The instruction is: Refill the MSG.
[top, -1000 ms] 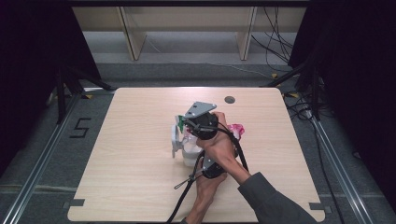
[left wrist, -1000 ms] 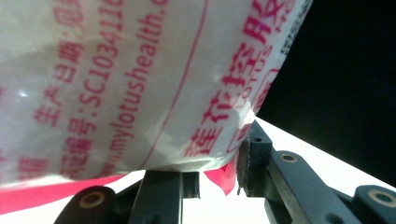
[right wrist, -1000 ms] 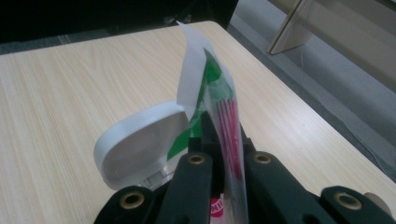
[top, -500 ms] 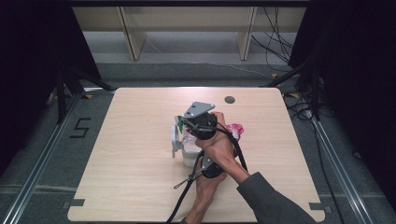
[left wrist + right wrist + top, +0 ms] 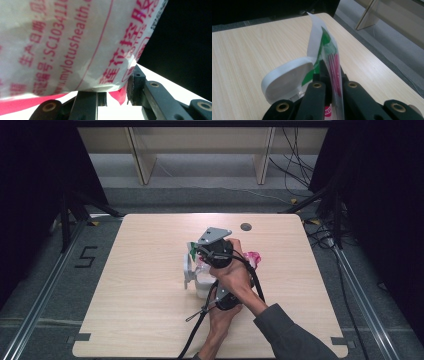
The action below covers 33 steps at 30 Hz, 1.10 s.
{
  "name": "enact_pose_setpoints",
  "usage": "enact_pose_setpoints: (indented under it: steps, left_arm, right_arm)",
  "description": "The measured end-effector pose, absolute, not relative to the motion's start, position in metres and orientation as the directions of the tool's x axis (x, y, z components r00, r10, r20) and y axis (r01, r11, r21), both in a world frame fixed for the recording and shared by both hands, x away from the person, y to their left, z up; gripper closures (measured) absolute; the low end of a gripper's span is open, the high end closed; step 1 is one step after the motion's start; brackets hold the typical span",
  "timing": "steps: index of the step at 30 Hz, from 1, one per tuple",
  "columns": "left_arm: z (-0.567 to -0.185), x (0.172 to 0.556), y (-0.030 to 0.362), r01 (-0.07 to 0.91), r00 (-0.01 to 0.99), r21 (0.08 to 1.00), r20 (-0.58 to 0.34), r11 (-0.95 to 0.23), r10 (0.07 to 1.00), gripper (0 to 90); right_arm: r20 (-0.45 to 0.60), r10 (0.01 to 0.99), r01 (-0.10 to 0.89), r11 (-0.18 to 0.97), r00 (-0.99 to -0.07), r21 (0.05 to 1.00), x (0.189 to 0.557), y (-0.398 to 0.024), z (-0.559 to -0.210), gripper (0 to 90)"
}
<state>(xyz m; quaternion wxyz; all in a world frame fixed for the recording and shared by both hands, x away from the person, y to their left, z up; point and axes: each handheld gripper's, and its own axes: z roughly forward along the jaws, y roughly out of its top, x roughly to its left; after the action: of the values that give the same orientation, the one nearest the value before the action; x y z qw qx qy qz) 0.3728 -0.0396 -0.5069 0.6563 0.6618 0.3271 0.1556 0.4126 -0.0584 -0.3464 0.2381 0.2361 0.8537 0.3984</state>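
Note:
A white tub (image 5: 204,284) with red print stands mid-table, its round white lid (image 5: 188,269) hinged open to the left. My left gripper (image 5: 211,290) comes from below and is shut on the tub's printed wall (image 5: 75,45); the black pads (image 5: 135,83) press its lower edge. Above it, my right gripper (image 5: 200,252), with a grey plate on top, is shut on a thin clear packet (image 5: 329,53) with red sticks and a green and white label. The packet stands upright over the lid (image 5: 287,77). The right hand hides most of the tub's mouth.
A pink wrapper (image 5: 254,258) lies right of the hands. A dark round hole (image 5: 245,226) sits near the table's far edge (image 5: 210,215). Light shelving (image 5: 200,150) stands beyond the table, and cables (image 5: 320,230) run on the floor at right.

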Motion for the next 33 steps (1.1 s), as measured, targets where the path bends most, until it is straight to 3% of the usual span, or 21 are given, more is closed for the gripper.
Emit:
enact_pose_setpoints:
  steps: [33]
  left_arm:
    - [-0.5068,0.3734,-0.0363,0.215,0.737,0.975,-0.198,0.053,0.646,72.8]
  right_arm:
    - [-0.233,0.591,0.198,0.572,-0.772,0.796,0.4108,-0.0565,-0.3468,90.0]
